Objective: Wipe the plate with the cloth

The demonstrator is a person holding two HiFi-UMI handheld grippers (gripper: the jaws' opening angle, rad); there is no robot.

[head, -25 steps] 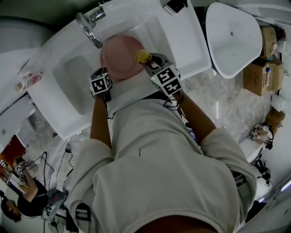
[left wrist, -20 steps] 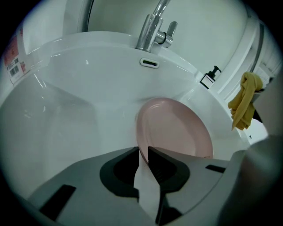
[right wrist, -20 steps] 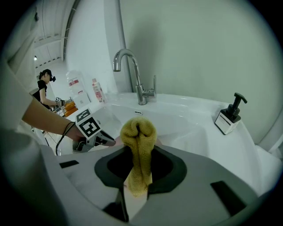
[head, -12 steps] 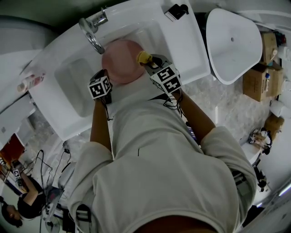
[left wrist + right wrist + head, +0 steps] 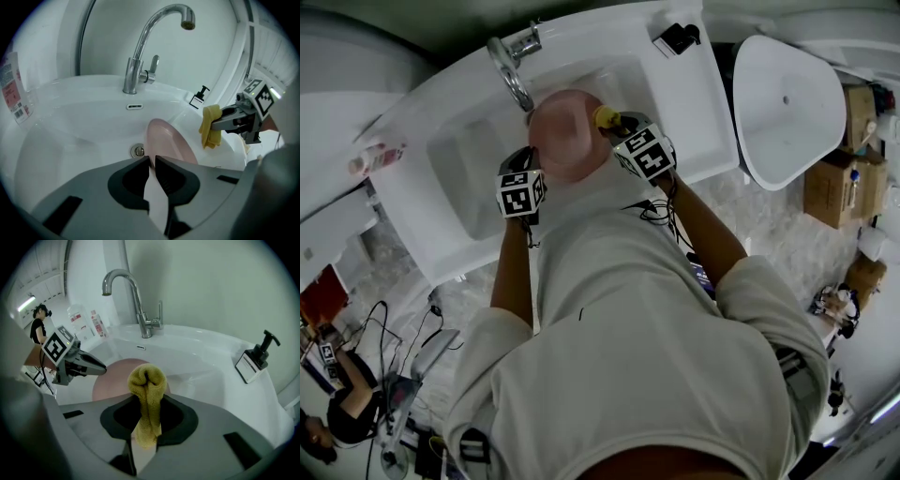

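A pink plate is held tilted over the white sink basin, under the tap. My left gripper is shut on the plate's near rim; in the left gripper view the rim runs between the jaws. My right gripper is shut on a folded yellow cloth. In the right gripper view the cloth sticks up from the jaws, just above the plate. The frames do not show whether cloth and plate touch.
A chrome tap arches over the basin, whose drain lies below the plate. A soap dispenser stands on the counter at the back right, and a plastic bottle lies at the left. A white tub is to the right.
The left gripper has risen with the plate's rim, tipping the plate up off the basin. The right gripper with the cloth has come down closer to the plate.
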